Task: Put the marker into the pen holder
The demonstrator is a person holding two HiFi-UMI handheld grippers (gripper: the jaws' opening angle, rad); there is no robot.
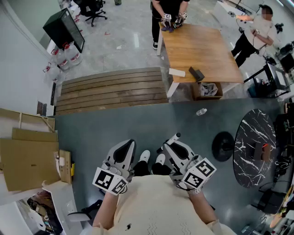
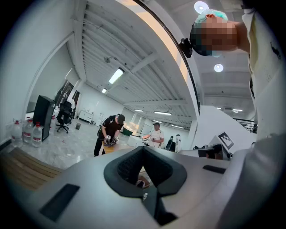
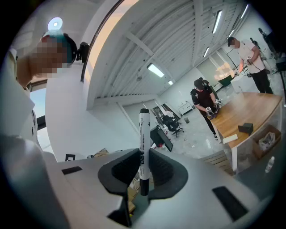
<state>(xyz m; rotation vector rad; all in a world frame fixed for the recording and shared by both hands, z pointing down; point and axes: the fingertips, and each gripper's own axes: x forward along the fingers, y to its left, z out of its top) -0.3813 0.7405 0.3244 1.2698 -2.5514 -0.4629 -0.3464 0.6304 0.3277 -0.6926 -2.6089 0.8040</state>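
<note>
The marker (image 3: 143, 134) stands upright, pinched low on its barrel between the jaws of the right gripper (image 3: 143, 161), held before the person's body above the grey floor (image 1: 138, 124). The left gripper (image 2: 144, 154) beside it has its jaws pressed together on nothing. Beyond lies a slatted wooden platform (image 1: 112, 89), then a wooden table (image 1: 197, 50), with another person (image 1: 167, 13) at its far edge.

A big open lab-like work hall: wooden table (image 1: 197, 50) upper right, office chair (image 1: 93, 8) upper left, strip light (image 2: 115, 76) overhead.
</note>
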